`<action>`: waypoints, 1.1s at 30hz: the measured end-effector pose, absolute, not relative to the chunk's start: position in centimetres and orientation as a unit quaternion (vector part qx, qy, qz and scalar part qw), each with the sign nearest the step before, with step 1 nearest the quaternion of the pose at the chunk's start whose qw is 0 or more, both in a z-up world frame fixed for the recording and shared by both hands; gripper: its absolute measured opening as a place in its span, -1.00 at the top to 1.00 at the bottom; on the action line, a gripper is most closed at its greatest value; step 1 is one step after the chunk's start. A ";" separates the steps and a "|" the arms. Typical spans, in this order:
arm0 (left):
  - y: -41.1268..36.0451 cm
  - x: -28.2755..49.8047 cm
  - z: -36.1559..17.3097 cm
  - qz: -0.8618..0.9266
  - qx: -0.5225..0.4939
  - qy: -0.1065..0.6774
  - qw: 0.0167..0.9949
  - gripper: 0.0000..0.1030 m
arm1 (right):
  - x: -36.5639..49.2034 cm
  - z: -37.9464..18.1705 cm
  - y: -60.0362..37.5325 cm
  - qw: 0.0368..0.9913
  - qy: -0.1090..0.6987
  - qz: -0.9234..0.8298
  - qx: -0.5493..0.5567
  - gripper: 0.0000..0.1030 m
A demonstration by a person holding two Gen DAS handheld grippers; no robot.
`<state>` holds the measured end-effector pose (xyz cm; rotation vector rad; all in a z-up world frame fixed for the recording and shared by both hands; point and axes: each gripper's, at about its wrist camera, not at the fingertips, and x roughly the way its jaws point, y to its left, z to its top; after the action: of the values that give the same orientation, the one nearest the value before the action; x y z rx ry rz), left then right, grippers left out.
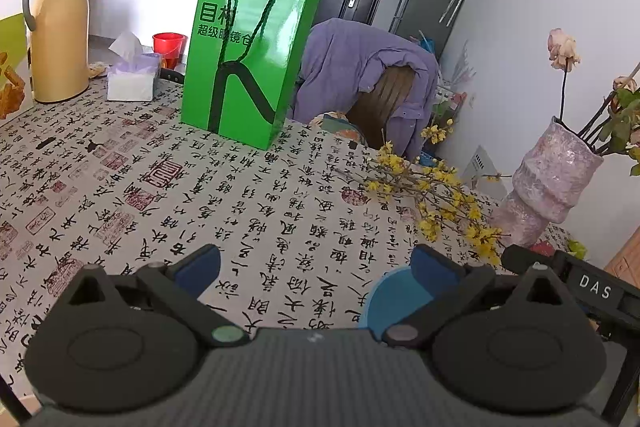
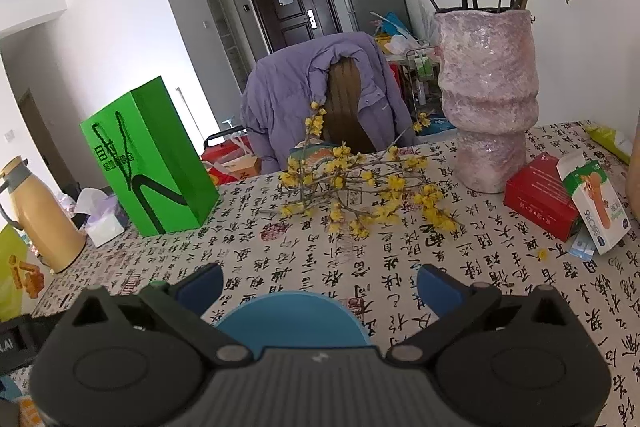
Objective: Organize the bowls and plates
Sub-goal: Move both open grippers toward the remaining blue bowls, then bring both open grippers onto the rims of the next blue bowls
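Blue bowl [image 2: 292, 319] — between parted tool [image 2: 318, 285] fingers

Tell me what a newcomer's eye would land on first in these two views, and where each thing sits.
The bright green paper bag stands upright toward the far left of the calligraphy-print tablecloth. On the right, a pink textured vase holds wilted roses, with a yellow-flowered branch lying on the cloth beside it. Nearest the cameras, a blue dish sits just below the open right gripper.
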<state>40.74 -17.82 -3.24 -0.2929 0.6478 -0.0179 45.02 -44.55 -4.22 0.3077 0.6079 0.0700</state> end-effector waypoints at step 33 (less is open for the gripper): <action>-19.8 43.6 -5.0 -0.016 -0.143 0.358 0.923 -1.00 | 46.1 -5.3 -45.3 0.932 0.329 0.019 0.148 -1.00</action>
<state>43.63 -19.84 -4.98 -0.2926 0.7350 -0.0331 46.06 -45.34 -5.34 0.3036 0.6731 0.0396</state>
